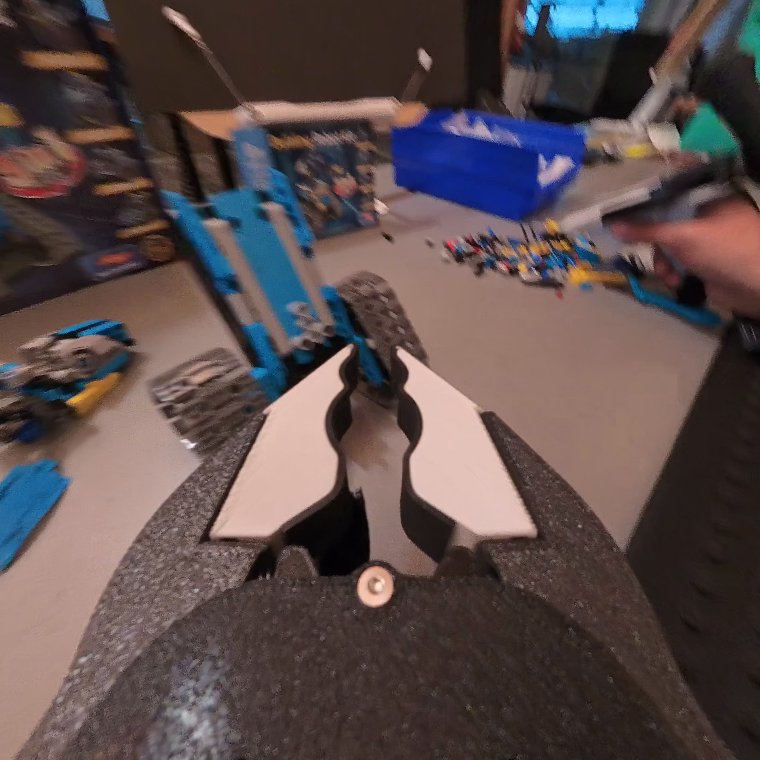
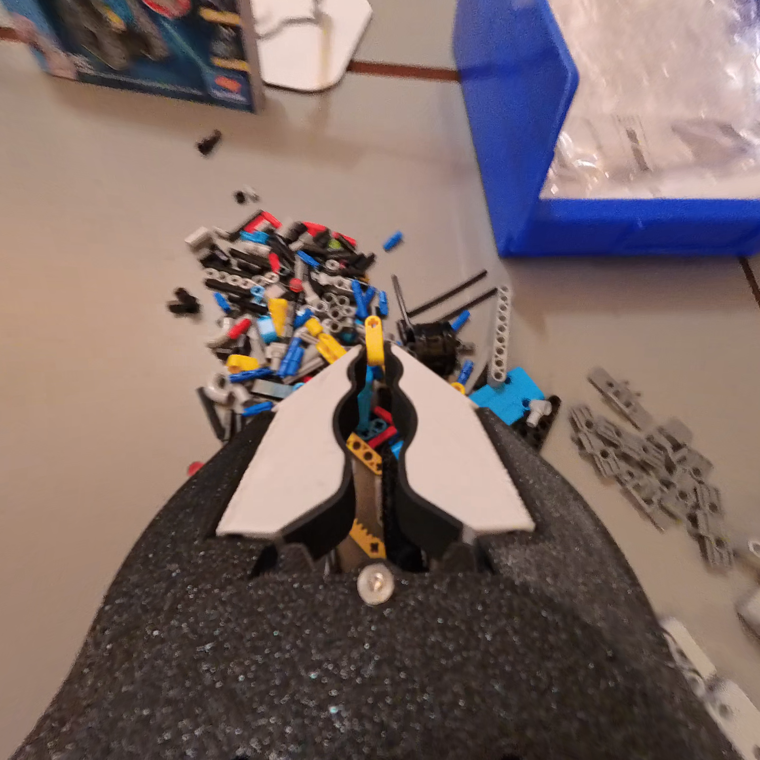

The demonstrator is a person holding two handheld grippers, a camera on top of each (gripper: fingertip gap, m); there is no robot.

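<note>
Yellow piece [image 2: 374, 341] half-hidden between jaws

Blue bin [image 2: 518, 135], yellow piece [image 2: 374, 341] — multicoloured brick pile [image 2: 288, 304], grey-beige table [image 2: 103, 246]

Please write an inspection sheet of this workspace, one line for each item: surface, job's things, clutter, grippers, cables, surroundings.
Surface: beige table, mostly bare at the left.
Job's things: blue tracked brick model standing tilted; pile of loose bricks; yellow brick piece.
Clutter: grey track links lying loose; smaller blue model; blue bin with clear plastic bags.
Grippers: left gripper slightly open, at the model's base; right gripper closed on the yellow brick piece above the pile.
Cables: nothing seen.
Surroundings: printed boxes behind the model; a person's hand on the right gripper.
</note>
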